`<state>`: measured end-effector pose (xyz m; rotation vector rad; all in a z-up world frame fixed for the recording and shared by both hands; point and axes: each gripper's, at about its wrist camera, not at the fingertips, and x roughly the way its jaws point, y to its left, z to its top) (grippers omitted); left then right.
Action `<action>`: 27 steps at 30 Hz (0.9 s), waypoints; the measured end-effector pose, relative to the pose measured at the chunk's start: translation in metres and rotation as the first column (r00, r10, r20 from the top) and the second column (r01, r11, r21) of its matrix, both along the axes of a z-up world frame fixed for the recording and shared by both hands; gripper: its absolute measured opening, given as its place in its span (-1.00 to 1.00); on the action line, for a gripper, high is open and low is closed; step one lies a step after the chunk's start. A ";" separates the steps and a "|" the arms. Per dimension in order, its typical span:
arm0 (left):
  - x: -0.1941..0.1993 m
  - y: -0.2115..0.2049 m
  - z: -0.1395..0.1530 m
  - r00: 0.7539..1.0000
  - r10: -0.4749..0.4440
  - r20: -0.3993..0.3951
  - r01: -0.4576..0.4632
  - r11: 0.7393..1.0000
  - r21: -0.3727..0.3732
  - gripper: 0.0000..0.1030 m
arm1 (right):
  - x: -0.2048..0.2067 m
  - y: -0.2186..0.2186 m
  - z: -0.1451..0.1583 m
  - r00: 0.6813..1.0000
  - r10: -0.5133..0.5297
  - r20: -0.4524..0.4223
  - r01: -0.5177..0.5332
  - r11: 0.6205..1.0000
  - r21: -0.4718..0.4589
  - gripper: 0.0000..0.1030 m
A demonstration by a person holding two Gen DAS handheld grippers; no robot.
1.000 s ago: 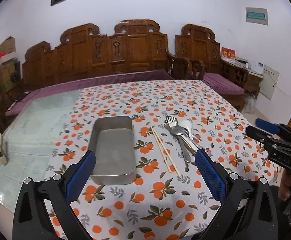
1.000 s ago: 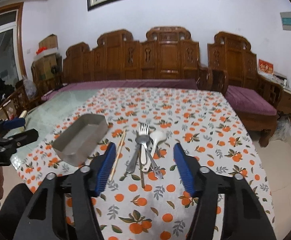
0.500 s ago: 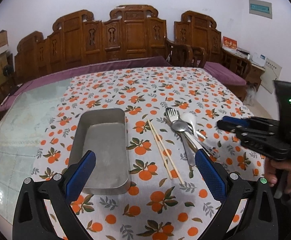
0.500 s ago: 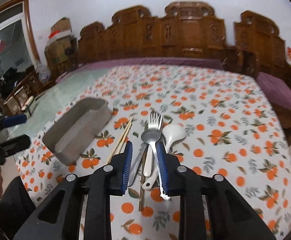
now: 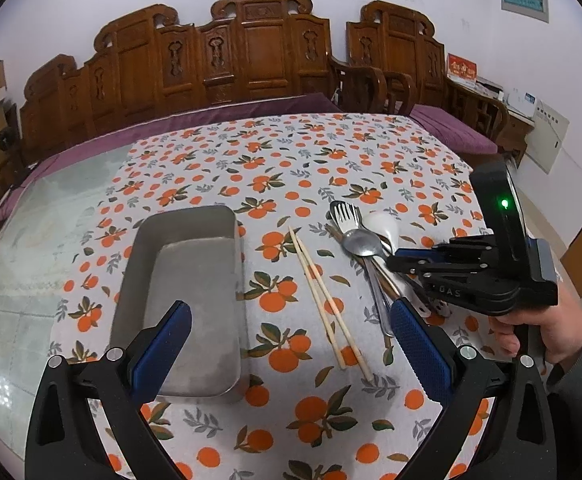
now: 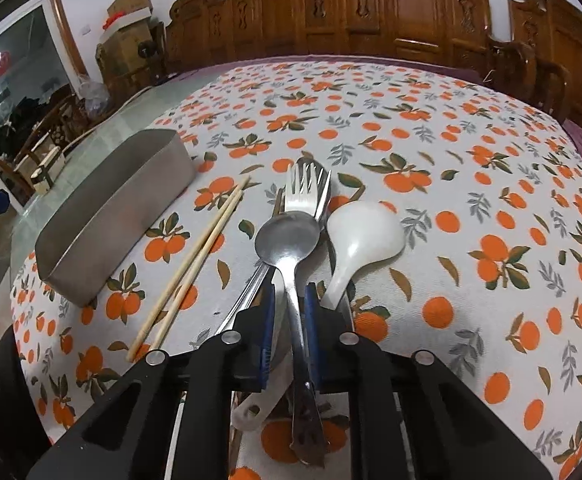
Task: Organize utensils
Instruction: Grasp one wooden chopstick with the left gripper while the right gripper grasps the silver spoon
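progress: nothing sorted yet, as far as i can judge. the tray (image 5: 187,300) is empty on the desk (image 5: 299,168). all utensils lie on the cloth to its right: chopsticks (image 5: 327,300) beside the tray, then a heap of fork (image 6: 305,192), steel spoon (image 6: 287,240) and white spoon (image 6: 361,240), overlapping. further handles lie under the heap; count unclear.

right tool (image 6: 287,300): narrow and closing, the steel spoon's handle between its blue pads. whether the pads press on it yet i cannot tell; the spoon bowl rests on the heap, not lifted. the person's hand (image 5: 539,328) holds this tool over the heap.

left tool (image 5: 291,332): wide, holding nothing, hovering near the tray's near end.

versus one second ago: right tool stood wide and well back from the heap; now it is down over the spoon handle, nearly shut. the left tool's view has come closer and lower over the tray. tray and utensils appear unmoved.

left: pick up every piece, place each in the tray.
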<state>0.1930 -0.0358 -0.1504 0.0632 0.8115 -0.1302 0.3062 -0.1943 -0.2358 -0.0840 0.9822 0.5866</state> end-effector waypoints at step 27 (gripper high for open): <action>0.004 -0.040 -0.050 0.994 -0.019 -0.110 0.022 0.999 0.026 0.80 | -0.003 -0.034 0.017 0.998 -0.037 -0.049 0.044 0.988 0.147 -0.95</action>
